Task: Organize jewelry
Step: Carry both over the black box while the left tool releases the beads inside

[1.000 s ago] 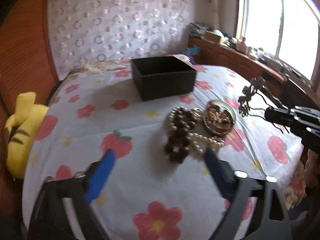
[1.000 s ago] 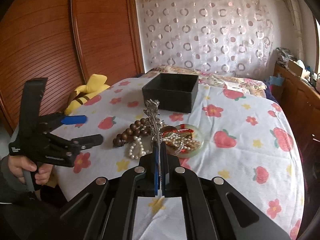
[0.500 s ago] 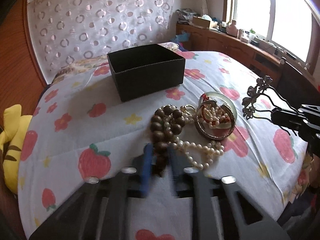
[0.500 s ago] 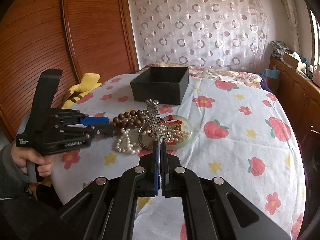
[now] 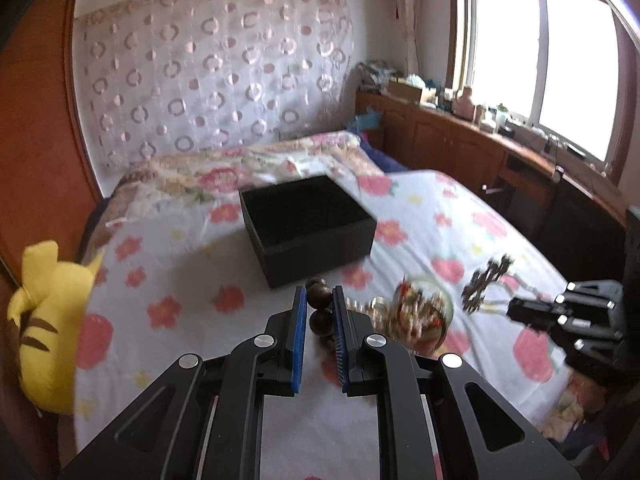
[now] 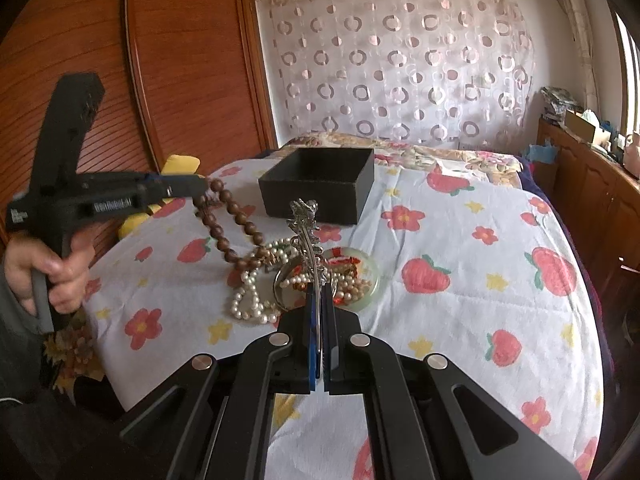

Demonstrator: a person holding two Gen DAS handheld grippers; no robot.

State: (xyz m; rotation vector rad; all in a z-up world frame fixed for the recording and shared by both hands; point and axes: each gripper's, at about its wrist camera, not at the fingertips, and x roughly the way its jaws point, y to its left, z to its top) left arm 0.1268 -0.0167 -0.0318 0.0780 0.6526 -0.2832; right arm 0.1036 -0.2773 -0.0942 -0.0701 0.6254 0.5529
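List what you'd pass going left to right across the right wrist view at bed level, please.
left gripper → wooden bead string → pearl necklace → silver hairpin held by the right gripper → green bangle → wooden cabinets

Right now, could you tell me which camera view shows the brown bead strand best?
The right wrist view: the brown bead strand hangs in full from the left tongs down to the bedspread. The left wrist view shows only a few beads pinched between its pads.

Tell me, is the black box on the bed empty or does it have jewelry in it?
Empty as far as visible: the black box shows only dark interior; its near inside corner is hidden.
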